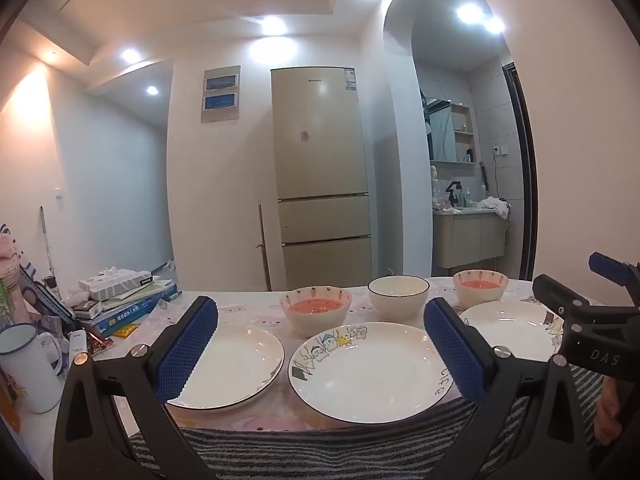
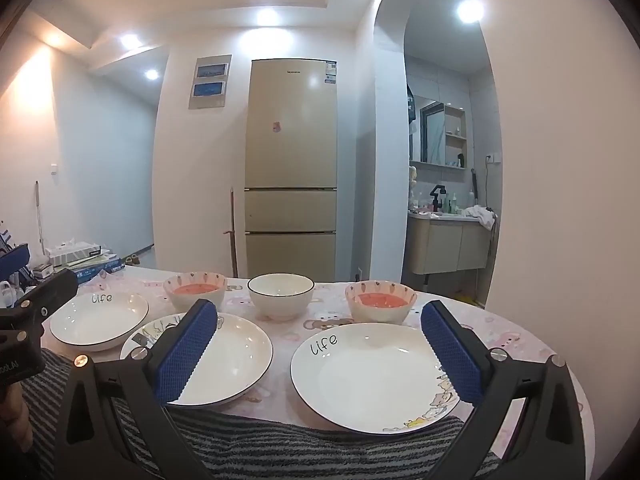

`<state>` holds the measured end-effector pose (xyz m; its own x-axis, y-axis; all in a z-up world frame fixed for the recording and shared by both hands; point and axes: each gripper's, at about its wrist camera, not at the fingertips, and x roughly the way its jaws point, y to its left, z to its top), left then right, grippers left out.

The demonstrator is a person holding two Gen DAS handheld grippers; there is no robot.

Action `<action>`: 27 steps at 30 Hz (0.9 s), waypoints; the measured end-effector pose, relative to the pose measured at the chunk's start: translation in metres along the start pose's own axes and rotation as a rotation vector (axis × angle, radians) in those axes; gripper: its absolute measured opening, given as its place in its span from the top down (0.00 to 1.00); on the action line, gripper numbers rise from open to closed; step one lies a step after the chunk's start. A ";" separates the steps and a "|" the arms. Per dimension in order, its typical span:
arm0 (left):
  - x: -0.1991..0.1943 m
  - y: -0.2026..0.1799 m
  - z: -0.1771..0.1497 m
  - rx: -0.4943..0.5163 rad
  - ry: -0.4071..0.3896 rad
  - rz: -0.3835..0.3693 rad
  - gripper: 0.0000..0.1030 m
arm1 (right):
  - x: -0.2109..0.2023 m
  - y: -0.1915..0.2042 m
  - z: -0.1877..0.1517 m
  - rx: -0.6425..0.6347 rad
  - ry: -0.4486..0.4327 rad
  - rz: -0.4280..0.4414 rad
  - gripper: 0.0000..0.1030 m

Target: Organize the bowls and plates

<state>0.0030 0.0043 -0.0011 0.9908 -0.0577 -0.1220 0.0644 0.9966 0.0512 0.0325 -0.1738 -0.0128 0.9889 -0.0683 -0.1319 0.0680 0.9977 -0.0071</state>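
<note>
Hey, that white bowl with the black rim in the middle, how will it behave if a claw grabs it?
The white bowl looks like glazed ceramic, so it is probably stiff, breakable and slick against the pads. It appears empty and narrows toward its base, so a push high on its wall might tip it.

Three plates lie in a row along the near edge of the table (image 2: 520,332): the left plate (image 2: 98,320), the middle plate (image 2: 236,356), the right plate (image 2: 368,376); behind them stand three bowls, left bowl (image 2: 195,294), centre bowl (image 2: 280,295), right bowl (image 2: 380,301); a fridge (image 2: 291,168) stands beyond the table.
</note>
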 end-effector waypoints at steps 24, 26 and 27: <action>-0.006 0.001 0.001 0.009 -0.040 0.011 0.00 | -0.004 0.000 0.003 -0.003 -0.019 -0.006 0.00; -0.006 0.000 0.001 0.010 -0.044 0.019 0.00 | -0.004 0.000 0.003 -0.004 -0.019 -0.008 0.00; -0.006 0.000 0.001 0.014 -0.041 0.020 0.00 | -0.004 0.000 0.003 -0.006 -0.019 -0.009 0.00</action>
<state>-0.0025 0.0044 0.0002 0.9959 -0.0406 -0.0803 0.0460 0.9967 0.0672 0.0291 -0.1736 -0.0091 0.9906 -0.0775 -0.1127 0.0764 0.9970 -0.0139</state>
